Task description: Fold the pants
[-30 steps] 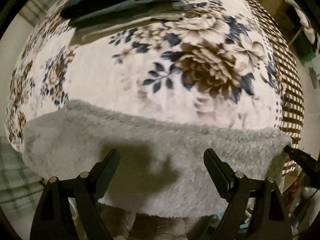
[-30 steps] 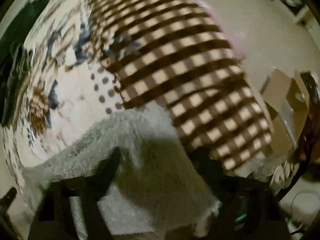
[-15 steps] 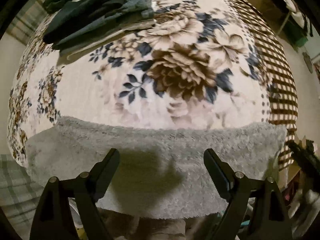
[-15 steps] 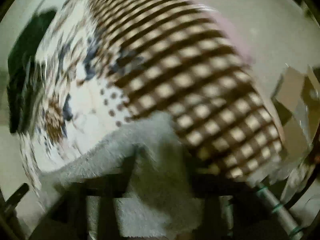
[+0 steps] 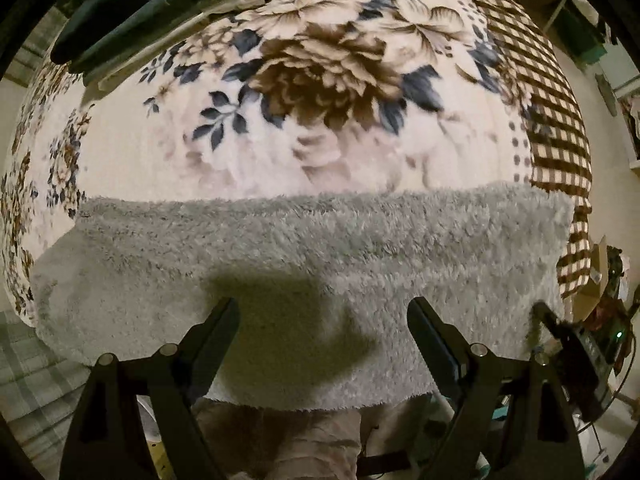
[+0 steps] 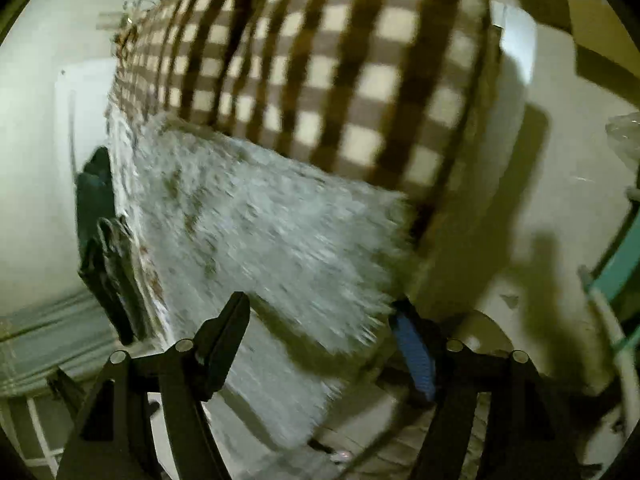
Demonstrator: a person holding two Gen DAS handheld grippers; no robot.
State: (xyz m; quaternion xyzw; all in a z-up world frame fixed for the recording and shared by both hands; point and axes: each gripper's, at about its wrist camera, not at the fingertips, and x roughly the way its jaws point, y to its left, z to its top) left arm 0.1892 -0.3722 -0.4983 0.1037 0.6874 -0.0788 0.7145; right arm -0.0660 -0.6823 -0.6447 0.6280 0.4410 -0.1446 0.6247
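The grey fluffy pants [image 5: 320, 248] lie as a long band along the near edge of the bed and overhang it a little. My left gripper [image 5: 322, 308] hangs over their middle, pointing down, open, with nothing pinched. My right gripper [image 6: 320, 312] is at the pants' end [image 6: 280, 232] by the bed's corner. Its jaws are closing, with the fabric's corner lying between the fingers and no pad clearly pressing on it. In the left wrist view the right gripper [image 5: 568, 344] shows at the far right, beside that same end.
The bed wears a floral blanket [image 5: 320, 100] with a brown checked border [image 5: 560, 140]. A pile of dark green folded clothes [image 5: 152, 12] sits at the far side, also the dark clothes [image 6: 100, 240]. Pale floor [image 6: 560, 200] and clutter lie past the bed's corner.
The left gripper slid along the pants, so the dark clothes drifted to the view's upper left. The right gripper rolled, dropped toward the bed's corner, and now faces the pants' end.
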